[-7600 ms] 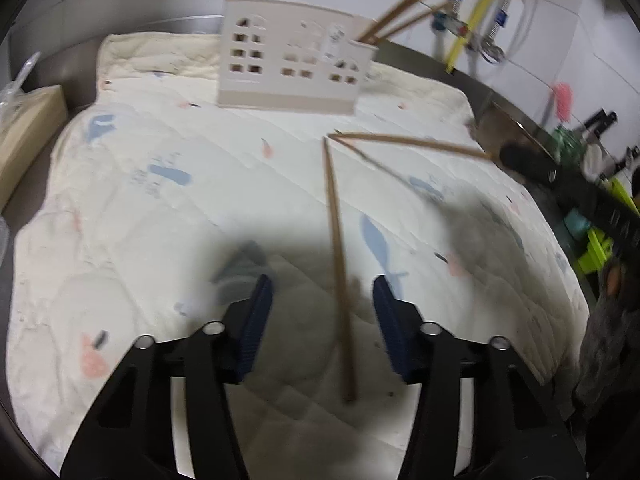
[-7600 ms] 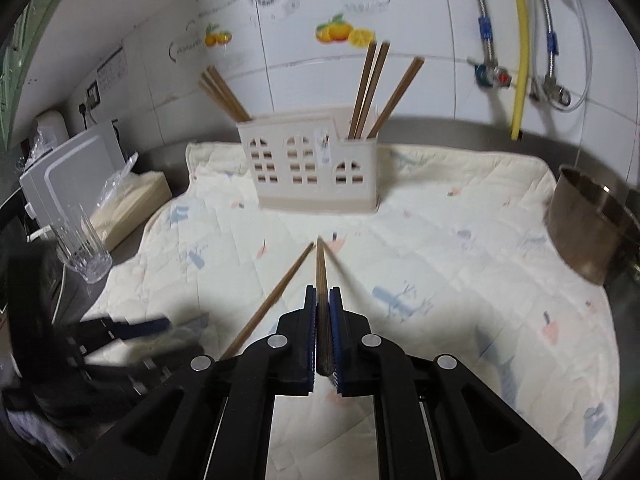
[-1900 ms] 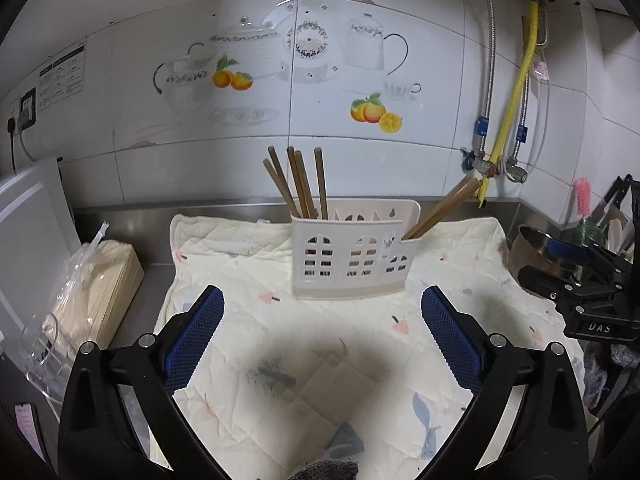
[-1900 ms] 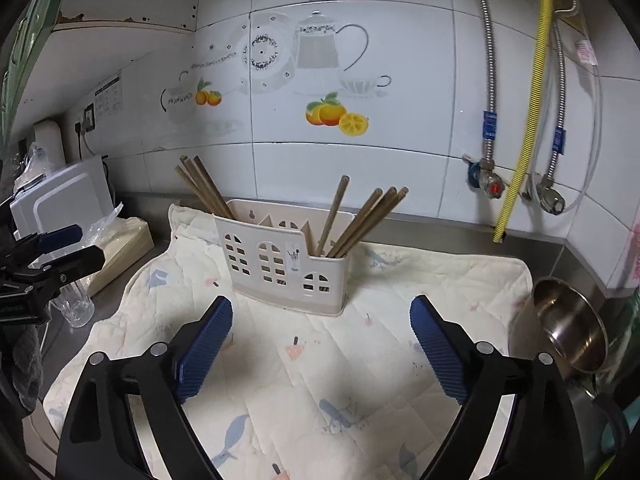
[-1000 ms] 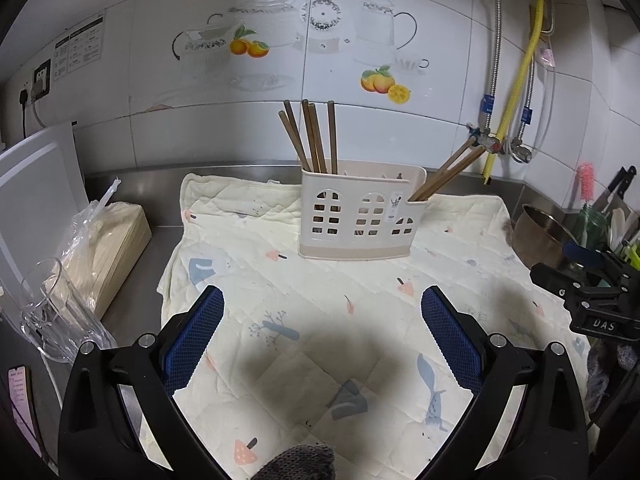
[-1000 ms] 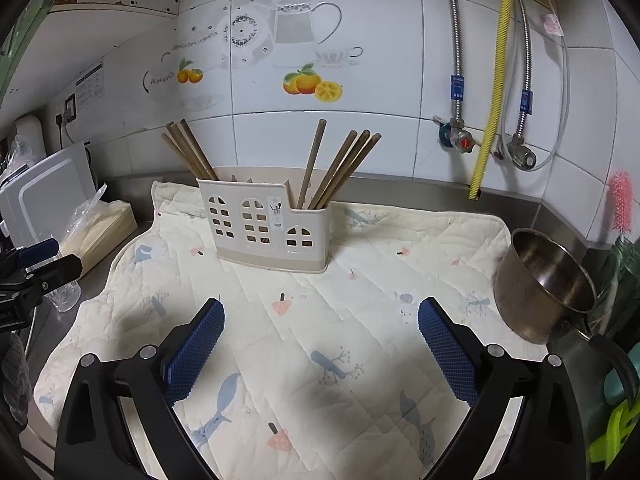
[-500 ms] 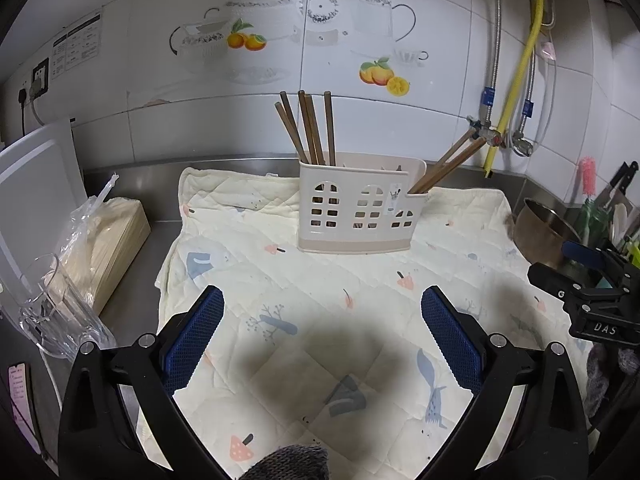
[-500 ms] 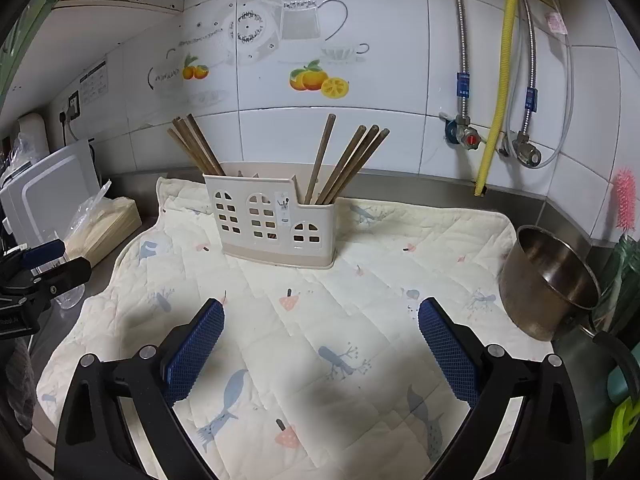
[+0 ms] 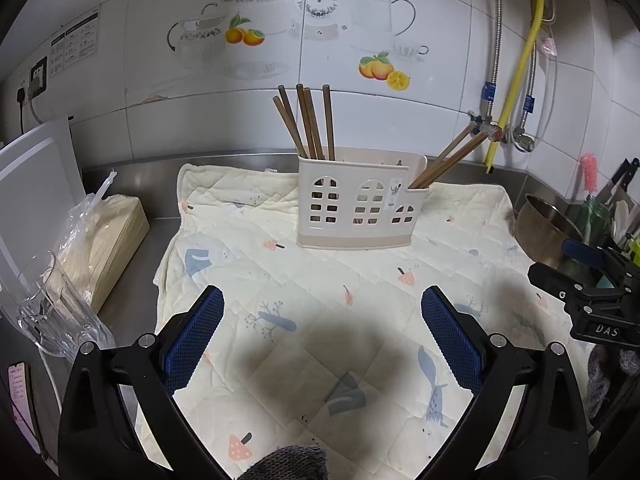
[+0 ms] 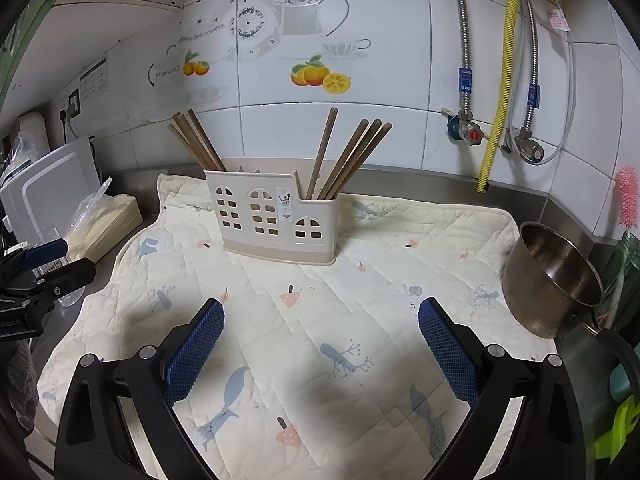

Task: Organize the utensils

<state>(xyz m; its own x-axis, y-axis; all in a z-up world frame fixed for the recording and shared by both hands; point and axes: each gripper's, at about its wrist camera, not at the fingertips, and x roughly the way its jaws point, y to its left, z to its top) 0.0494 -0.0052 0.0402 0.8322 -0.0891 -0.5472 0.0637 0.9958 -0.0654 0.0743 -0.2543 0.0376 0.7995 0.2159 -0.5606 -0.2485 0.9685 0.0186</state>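
Note:
A cream house-shaped utensil holder [image 9: 356,210] stands upright at the back of a quilted mat [image 9: 320,300]. Several brown chopsticks [image 9: 310,122] stand in its left end and several more [image 9: 448,156] lean out of its right end. It also shows in the right wrist view [image 10: 276,216], with chopsticks at both ends [image 10: 348,156]. My left gripper [image 9: 322,320] is open and empty, well in front of the holder above the mat. My right gripper [image 10: 320,332] is open and empty too, also above the mat [image 10: 360,320]. No chopsticks lie on the mat.
A steel pot [image 10: 552,276] stands at the mat's right edge. A clear glass [image 9: 52,304], a bagged bundle of sticks [image 9: 104,236] and a white board [image 9: 32,184] are at the left. Pipes and valves [image 10: 480,132] run down the tiled wall.
Since 7.6 s ago the chopsticks lying on the mat are gone and more stand in the holder; the right gripper let go. Both grippers opened wide and pulled back; little motion over the last second.

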